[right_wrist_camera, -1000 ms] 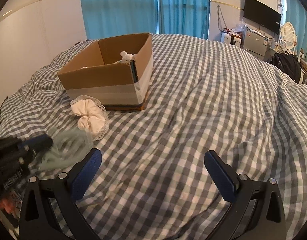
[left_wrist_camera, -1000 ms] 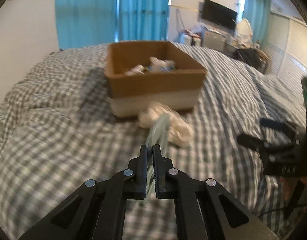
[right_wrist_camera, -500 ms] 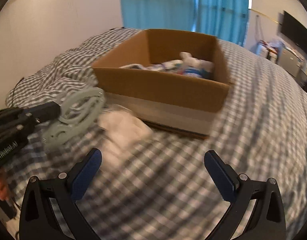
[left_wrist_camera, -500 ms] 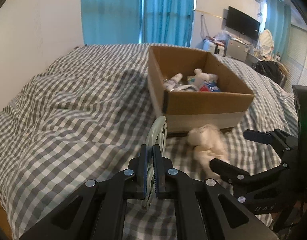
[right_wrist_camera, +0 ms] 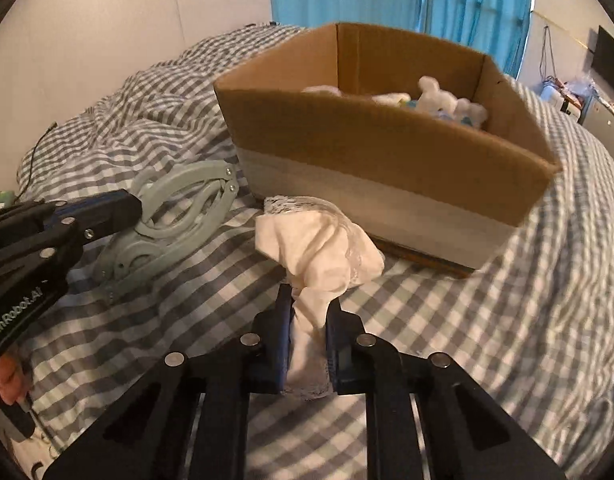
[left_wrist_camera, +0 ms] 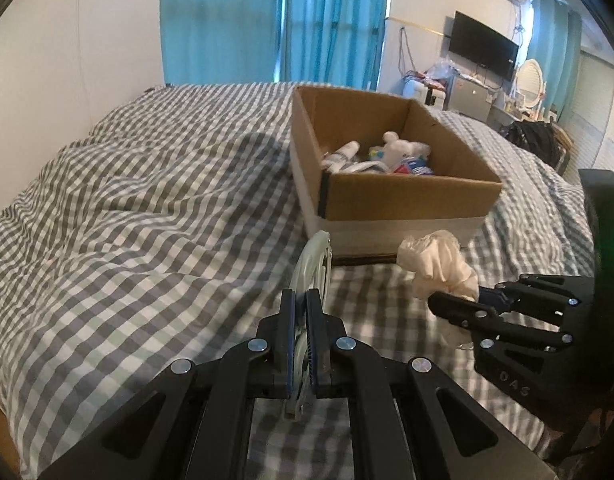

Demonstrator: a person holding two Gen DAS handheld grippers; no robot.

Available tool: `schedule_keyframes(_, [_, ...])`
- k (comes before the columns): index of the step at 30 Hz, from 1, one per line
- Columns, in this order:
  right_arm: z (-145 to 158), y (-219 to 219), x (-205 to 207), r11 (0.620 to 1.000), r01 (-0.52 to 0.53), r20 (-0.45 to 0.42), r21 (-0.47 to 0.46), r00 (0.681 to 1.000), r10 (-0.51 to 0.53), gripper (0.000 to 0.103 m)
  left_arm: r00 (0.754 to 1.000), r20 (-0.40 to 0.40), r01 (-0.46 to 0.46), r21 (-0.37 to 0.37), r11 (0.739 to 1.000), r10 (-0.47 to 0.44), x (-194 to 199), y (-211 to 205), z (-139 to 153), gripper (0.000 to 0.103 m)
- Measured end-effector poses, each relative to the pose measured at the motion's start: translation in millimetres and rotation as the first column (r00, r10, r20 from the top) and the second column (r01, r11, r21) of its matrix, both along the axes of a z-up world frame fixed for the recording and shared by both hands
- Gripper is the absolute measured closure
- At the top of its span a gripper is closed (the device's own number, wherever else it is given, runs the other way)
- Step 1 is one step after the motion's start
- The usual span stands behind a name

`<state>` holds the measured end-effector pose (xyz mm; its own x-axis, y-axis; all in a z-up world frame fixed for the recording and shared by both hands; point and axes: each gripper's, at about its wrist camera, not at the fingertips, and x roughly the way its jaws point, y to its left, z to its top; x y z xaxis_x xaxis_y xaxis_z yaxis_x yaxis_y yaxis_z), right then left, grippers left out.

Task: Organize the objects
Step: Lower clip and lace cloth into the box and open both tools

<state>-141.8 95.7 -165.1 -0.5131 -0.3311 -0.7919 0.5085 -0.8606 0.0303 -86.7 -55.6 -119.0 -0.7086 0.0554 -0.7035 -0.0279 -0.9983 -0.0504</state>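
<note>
My left gripper (left_wrist_camera: 301, 300) is shut on a pale grey-green folding hanger (left_wrist_camera: 313, 264), seen edge-on; the hanger shows flat in the right wrist view (right_wrist_camera: 175, 216), held above the bed. My right gripper (right_wrist_camera: 309, 300) is shut on a white lace-trimmed cloth (right_wrist_camera: 319, 248), which also shows in the left wrist view (left_wrist_camera: 439, 264) in front of the box. The open cardboard box (left_wrist_camera: 411, 196) stands on the bed and holds a white plush toy (left_wrist_camera: 403, 146), a bottle and other small items. It fills the upper right wrist view (right_wrist_camera: 387, 152).
The bed is covered with a grey and white checked duvet (left_wrist_camera: 147, 216). Blue curtains (left_wrist_camera: 275, 20) hang behind it. A TV (left_wrist_camera: 483, 50), cabinets and a black bag (left_wrist_camera: 535, 136) are at the right. A cable (right_wrist_camera: 39, 140) lies at the bed's left edge.
My right gripper was open and empty; it has come in on the white cloth and shut on it. My left gripper still holds the hanger and has swung left of the box.
</note>
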Motion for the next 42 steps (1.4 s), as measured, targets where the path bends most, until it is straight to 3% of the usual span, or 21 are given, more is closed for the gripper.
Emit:
schedule_keyframes(10, [70.4,38.1,38.3,0.997,0.037,-0.127,-0.065,0.991,-0.045,0.089,0.991,-0.122,0.058,-0.01,0.998,-0.059,18.6,30.4,61.1,0.099])
schedule_keyframes(20, [131.2,55.4,19.2,0.993,0.058,-0.22,-0.102,0.972,-0.08,0.089,0.976,-0.188,0.101,-0.041,0.994,-0.107,-32.9,58.0,107.8,0.099])
schedule_keyframes(33, [163.3,37.3,-74.9,0.99,0.044,-0.257,-0.136,0.963,-0.078,0.089,0.976,-0.19,0.104,-0.044,0.994,-0.111,-138.1,62.0,116.0,0.099])
schedule_keyframes(42, [139.1,31.3,-151.7,0.986,0.063,-0.19,-0.152,0.977,-0.092,0.089,0.984,-0.13,0.114,-0.054,0.992,-0.12,-191.7,63.7,85.4,0.099])
